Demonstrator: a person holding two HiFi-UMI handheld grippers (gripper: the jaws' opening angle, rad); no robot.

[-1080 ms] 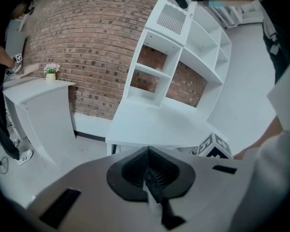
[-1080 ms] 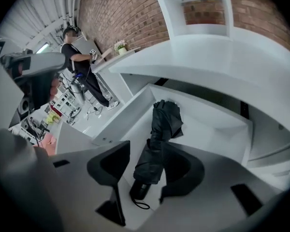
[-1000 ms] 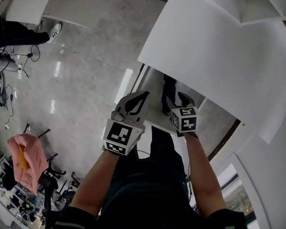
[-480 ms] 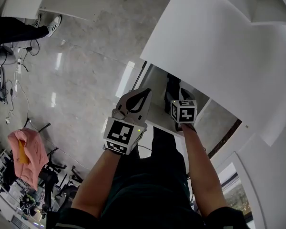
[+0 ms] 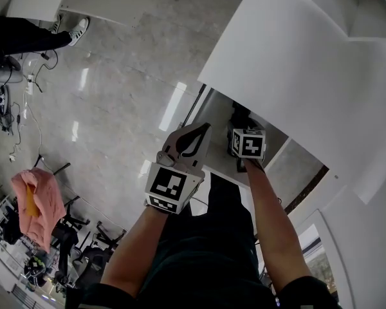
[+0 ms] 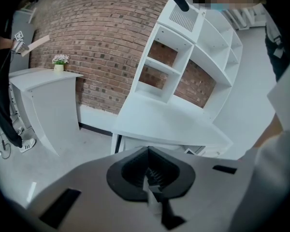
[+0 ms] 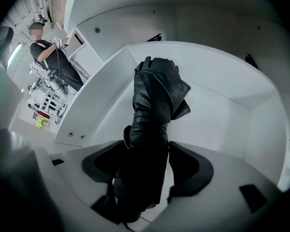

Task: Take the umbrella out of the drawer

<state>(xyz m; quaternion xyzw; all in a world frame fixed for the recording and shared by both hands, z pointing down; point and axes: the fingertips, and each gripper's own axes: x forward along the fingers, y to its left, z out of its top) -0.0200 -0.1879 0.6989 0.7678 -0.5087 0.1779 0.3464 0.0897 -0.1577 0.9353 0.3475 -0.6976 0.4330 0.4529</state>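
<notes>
One black umbrella (image 7: 154,105) between right tongs (image 7: 147,145) just opened, white drawer walls (image 7: 222,110) around

A mock-up room in a lab or studio: red brick wall (image 6: 96,33), white open shelving unit (image 6: 164,66), glossy grey stone floor (image 5: 116,82), dark clutter of stands and gear (image 5: 83,243) at its edge.

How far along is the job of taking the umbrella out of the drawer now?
Done: the drawer stands open, with the black folded umbrella lying inside. In hand: the right gripper is over the umbrella; its jaws have just been opening and straddle it without clamping. The left gripper is shut and empty. Left: close on the umbrella and lift it out.
</notes>
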